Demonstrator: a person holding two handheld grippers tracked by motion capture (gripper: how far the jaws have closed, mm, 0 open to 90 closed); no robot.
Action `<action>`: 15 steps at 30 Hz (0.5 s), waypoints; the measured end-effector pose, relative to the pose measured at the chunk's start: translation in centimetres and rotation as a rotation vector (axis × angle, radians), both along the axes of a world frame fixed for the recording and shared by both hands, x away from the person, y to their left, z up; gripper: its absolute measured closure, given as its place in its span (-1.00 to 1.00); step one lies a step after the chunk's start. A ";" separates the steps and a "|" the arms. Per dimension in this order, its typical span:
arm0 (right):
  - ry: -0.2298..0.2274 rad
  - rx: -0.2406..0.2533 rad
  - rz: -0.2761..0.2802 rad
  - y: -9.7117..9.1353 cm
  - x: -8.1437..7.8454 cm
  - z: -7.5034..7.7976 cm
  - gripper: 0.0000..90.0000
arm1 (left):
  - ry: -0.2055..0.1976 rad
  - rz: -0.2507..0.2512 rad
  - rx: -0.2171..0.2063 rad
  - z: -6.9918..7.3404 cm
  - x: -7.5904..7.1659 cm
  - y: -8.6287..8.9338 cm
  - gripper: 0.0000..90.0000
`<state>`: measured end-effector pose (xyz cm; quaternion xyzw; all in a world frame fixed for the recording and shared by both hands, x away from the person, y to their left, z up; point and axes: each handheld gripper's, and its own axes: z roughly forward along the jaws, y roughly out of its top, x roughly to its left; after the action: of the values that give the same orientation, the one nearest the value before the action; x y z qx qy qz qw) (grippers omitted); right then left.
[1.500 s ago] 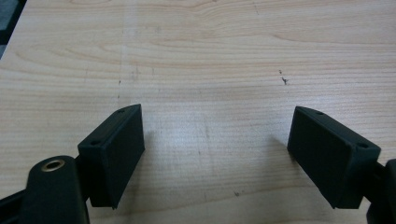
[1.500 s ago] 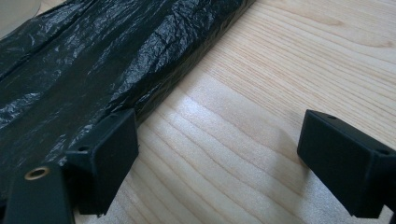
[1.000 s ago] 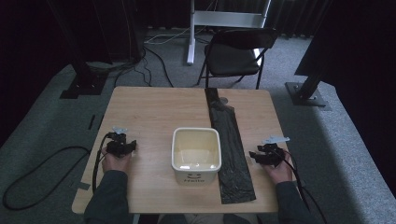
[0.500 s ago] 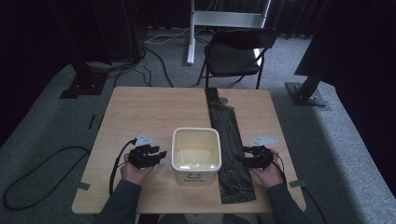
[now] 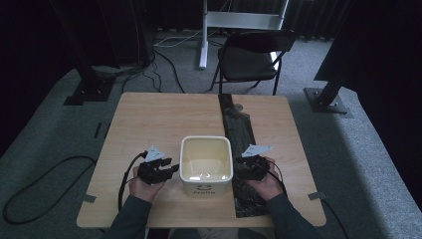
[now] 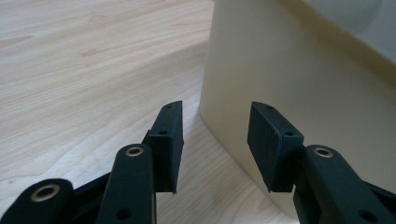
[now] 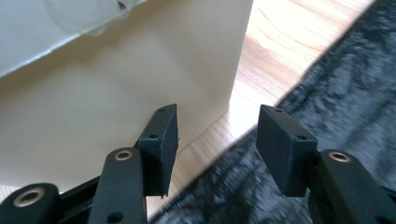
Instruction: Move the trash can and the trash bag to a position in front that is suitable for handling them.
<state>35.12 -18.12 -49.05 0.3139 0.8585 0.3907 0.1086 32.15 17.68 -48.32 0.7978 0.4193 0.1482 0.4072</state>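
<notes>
Both hands have come in from the table's sides, so the left gripper (image 5: 171, 168) and right gripper (image 5: 240, 167) flank the tub (image 5: 206, 164) at mid-table, jaws spread and empty, the right's just narrowing, likely readying a two-sided lift.

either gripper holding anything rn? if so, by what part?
Nothing held. The left gripper and right gripper stand open with bare pads, one on each side of the cream tub, close to its walls but gripping neither.
</notes>
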 end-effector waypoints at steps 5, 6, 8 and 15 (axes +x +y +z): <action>-0.023 -0.042 0.036 2.1 0.0 -0.1 -0.03 | -0.003 0.033 -0.011 0.0 0.1 0.9 0.25; -0.023 -0.042 0.036 2.1 0.0 -0.1 -0.03 | -0.003 0.038 -0.019 0.0 0.1 1.1 0.25; -0.026 -0.080 0.012 2.3 0.2 -0.6 -0.06 | -0.006 0.049 -0.022 0.0 0.2 1.5 0.25; -0.022 -0.234 -0.085 2.0 0.6 -2.8 -0.21 | 0.003 0.058 -0.013 -0.3 0.4 1.7 0.25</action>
<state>35.69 -16.12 -51.88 0.3311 0.8829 0.2860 0.1703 32.59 19.39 -48.58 0.7828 0.4437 0.1562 0.4073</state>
